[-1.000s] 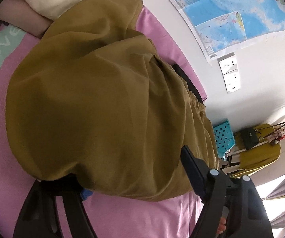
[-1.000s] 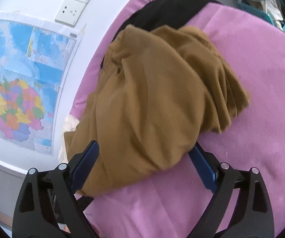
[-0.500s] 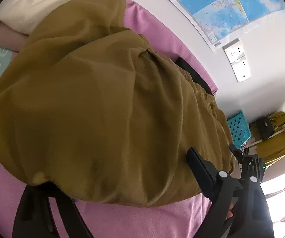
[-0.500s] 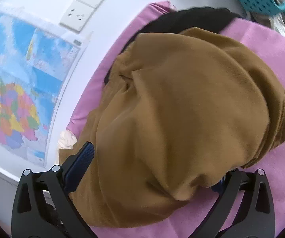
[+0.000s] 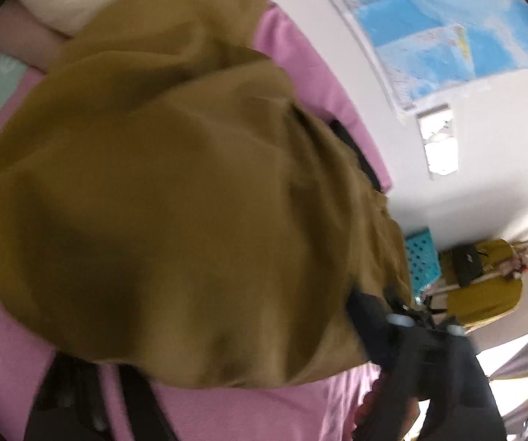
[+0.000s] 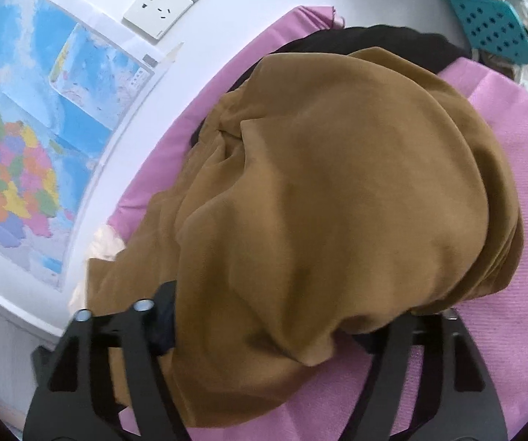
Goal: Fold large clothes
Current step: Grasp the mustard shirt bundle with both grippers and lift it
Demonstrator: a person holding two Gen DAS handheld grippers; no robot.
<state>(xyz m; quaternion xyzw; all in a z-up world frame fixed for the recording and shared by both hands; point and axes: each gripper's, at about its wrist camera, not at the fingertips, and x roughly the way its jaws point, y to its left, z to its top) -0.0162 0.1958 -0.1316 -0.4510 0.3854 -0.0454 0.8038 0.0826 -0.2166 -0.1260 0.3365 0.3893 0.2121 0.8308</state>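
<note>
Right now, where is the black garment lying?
The black garment lies at the far end of the pink sheet, partly under the mustard-brown cloth, below the wall sockets and beside the teal basket in the right wrist view.

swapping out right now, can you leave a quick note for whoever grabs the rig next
Left tongs: jaws have just been closing, mustard-brown garment bunched between them; cloth hides the tips, so the grip is unclear.
Right tongs: the same, jaws just closing with a fold of the garment between them.
Garment lies heaped on the pink sheet, partly over a black garment near the wall.
Done: cloth gathered over itself, no neat fold yet.
Left: lay it flat, square the edges, finish folding.
</note>
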